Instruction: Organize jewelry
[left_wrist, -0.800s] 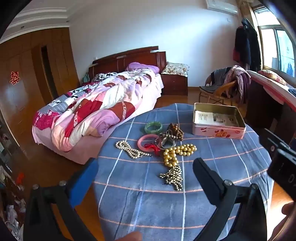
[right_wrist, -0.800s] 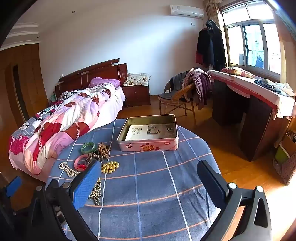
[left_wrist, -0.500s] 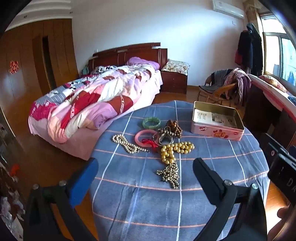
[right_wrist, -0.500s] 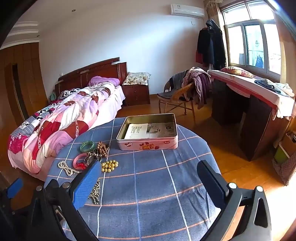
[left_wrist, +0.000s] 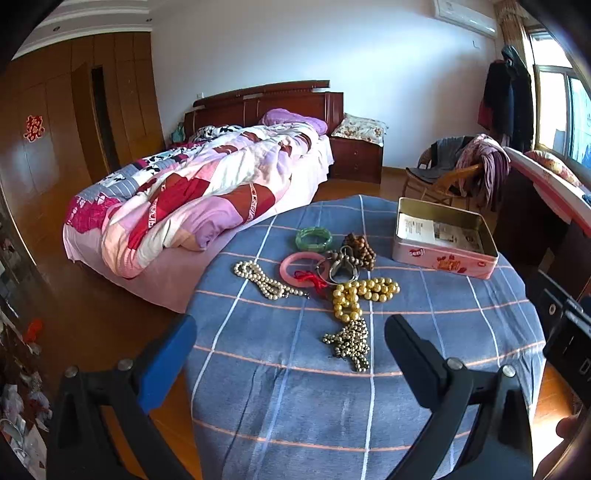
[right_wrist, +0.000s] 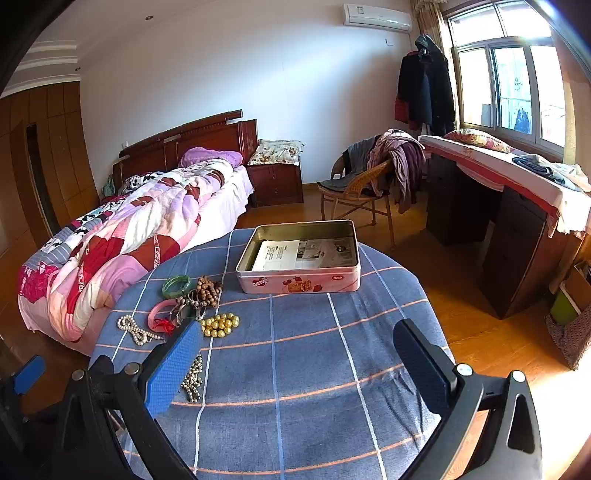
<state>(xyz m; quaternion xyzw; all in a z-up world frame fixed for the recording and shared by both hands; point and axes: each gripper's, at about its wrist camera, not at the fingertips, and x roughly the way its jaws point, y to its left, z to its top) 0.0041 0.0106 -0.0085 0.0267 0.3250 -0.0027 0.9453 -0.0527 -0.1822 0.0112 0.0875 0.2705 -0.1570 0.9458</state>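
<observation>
Both tools hover over the near edge of the round table with nothing between their fingers. The left hand-held gripper stands spread wide and empty, and it faces the jewelry, so it seems the better placed to make the first pick. The right hand-held gripper is equally wide and empty, tipped down toward bare cloth in front of the open tin.

The jewelry lies in a loose cluster on the blue checked cloth, left of the tin and well apart from it: a green bangle, a pink bangle, a white pearl strand, gold beads, brown wooden beads and a small dark-gold beaded piece nearest the left tool. The tin holds only a printed sheet (probably a liner), which suggests it is the intended container. No piece has gone in yet, so the sorting looks unstarted.
</observation>
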